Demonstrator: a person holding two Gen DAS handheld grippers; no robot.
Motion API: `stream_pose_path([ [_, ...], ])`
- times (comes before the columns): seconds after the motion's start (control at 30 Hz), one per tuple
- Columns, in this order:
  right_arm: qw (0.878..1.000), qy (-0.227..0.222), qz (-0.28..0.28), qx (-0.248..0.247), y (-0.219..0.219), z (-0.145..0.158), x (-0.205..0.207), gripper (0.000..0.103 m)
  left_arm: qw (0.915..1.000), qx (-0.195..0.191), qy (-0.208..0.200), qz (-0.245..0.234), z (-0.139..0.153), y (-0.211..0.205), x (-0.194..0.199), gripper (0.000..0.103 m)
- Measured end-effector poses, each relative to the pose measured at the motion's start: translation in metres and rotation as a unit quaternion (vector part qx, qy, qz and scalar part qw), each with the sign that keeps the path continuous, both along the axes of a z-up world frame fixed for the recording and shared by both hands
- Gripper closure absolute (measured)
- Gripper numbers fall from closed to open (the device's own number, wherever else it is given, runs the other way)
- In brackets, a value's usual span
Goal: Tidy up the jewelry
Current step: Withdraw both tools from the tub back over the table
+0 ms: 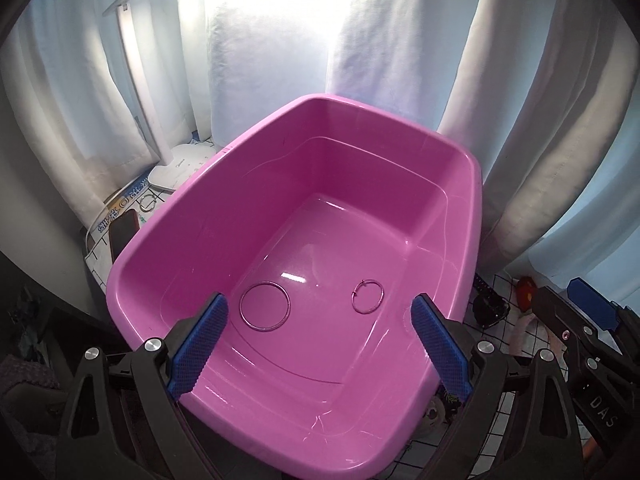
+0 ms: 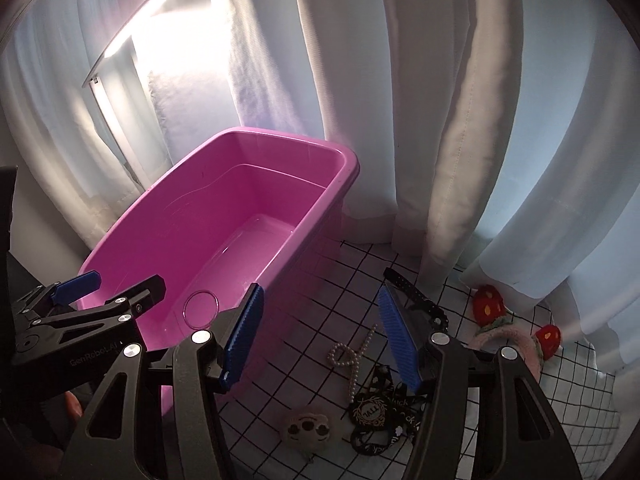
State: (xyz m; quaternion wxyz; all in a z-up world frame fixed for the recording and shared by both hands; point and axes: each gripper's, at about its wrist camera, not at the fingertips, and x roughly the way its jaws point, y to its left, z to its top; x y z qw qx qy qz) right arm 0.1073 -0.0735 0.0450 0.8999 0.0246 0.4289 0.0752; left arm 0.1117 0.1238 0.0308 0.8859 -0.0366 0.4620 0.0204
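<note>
1. While both tools hang above the scene with nothing in them, two rings already lie on the floor of the pink tub [image 1: 168, 264]: a larger hoop [image 1: 265, 306] and a smaller hoop [image 1: 367, 296], well apart from each other.
2. The left tool [image 1: 320, 344] stands over the tub with its blue pads spread wide and nothing between them.
3. The right tool [image 2: 320, 340] is likewise parted and empty, over the checked cloth of the tabletop [image 2: 312, 300] just beside the tub's wall.
4. Loose pieces still wait on that cloth: a pearl strand [image 2: 352, 356], a black studded strap [image 2: 416, 296] and black printed ribbon [image 2: 380, 412].
5. Judged risks: the pearl strand lies partly against the ribbon, so a pinch there could lift both, or snag and drag the tangle.
6. The thin strand may slip through wide pads if caught off-centre.
7. The two tools sit close together at the tub's near corner; a reach across could knock them together or nudge the tub.
</note>
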Motion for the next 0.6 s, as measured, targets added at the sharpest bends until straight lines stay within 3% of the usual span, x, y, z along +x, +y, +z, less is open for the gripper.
stream_pose_path([
  [0.6, 0.996, 0.016, -0.092, 0.004, -0.101, -0.022, -0.089, 0.046, 0.9959, -0.003, 0.008, -0.09, -0.009, -0.098, -0.061, 0.012],
])
